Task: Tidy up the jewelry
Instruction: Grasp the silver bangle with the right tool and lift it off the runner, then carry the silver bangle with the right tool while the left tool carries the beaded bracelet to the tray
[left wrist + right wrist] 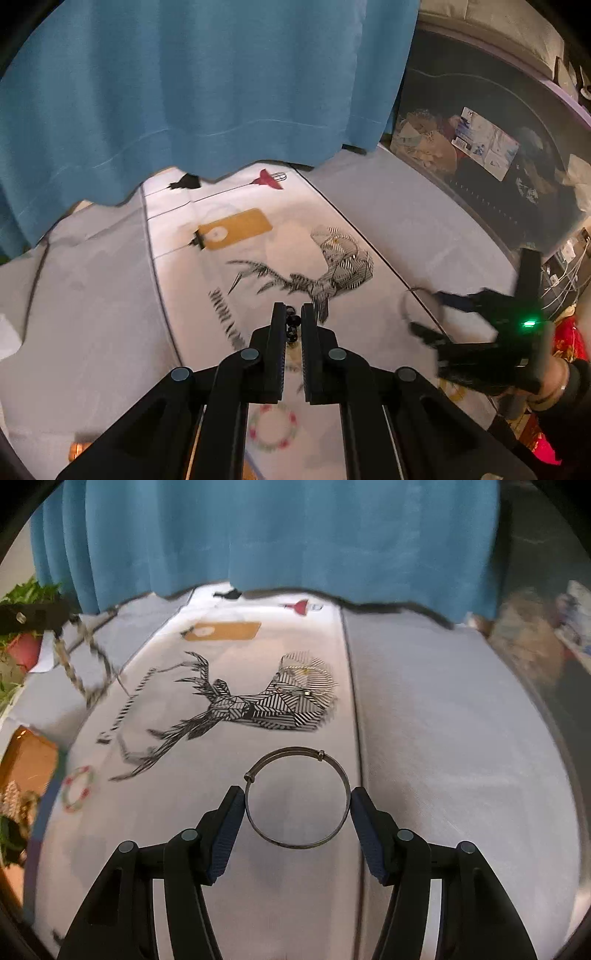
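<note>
My left gripper [293,319] is shut on a string of dark beads [291,326], held above the white cloth [110,295] with the deer print [314,280]. From the right wrist view the left gripper [33,618] shows at the far left with a beaded chain [79,657] hanging from it. My right gripper [297,801] holds a thin metal bangle [297,799] across its width between its fingers, above the cloth [443,757]. It also shows in the left wrist view [428,314] at the right. A green, white and red bracelet [272,428] lies on the cloth near me [77,789].
A blue curtain [184,92] hangs over the far edge of the cloth. A dark clear bin [498,155] full of items stands at the right. An orange box [27,760] and potted plants [26,627] sit at the left. A thin silver chain [306,686] lies on the deer print.
</note>
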`<state>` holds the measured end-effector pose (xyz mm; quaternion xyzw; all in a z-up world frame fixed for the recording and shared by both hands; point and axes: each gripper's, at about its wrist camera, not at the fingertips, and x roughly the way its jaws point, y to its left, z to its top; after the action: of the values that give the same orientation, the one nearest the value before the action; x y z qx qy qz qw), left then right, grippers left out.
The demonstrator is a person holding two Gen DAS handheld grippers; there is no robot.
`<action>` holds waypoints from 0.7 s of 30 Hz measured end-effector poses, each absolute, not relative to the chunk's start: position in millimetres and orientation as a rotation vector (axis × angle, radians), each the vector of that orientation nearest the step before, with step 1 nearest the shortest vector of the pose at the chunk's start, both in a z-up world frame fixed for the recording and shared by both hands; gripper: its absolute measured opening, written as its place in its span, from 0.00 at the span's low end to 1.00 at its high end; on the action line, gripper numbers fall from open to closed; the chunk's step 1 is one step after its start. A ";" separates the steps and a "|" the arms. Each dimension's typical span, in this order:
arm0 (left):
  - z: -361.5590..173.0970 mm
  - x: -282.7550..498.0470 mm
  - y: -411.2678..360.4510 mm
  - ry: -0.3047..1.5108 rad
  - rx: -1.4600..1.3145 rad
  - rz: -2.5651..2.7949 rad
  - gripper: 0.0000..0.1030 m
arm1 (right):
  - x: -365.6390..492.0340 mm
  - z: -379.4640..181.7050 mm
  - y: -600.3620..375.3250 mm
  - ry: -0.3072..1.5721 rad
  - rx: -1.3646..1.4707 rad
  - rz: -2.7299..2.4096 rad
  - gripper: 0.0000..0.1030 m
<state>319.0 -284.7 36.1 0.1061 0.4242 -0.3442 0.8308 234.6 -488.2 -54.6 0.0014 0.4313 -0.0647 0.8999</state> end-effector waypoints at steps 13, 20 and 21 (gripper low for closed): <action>61.2 152.2 -178.3 0.873 0.184 -0.579 0.05 | 55.8 28.6 -419.8 0.767 0.110 -0.134 0.58; 48.5 53.2 -120.3 0.880 0.139 -0.540 0.05 | -19.6 24.4 -356.3 0.796 0.122 -0.033 0.58; 45.3 39.3 -112.7 0.880 0.139 -0.534 0.05 | -27.9 23.9 -346.2 0.798 0.112 -0.020 0.58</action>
<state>39.3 -112.7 45.3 0.0663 0.4205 -0.2552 0.8681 -27.9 -346.2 23.9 0.0543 0.3883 -0.0095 0.9199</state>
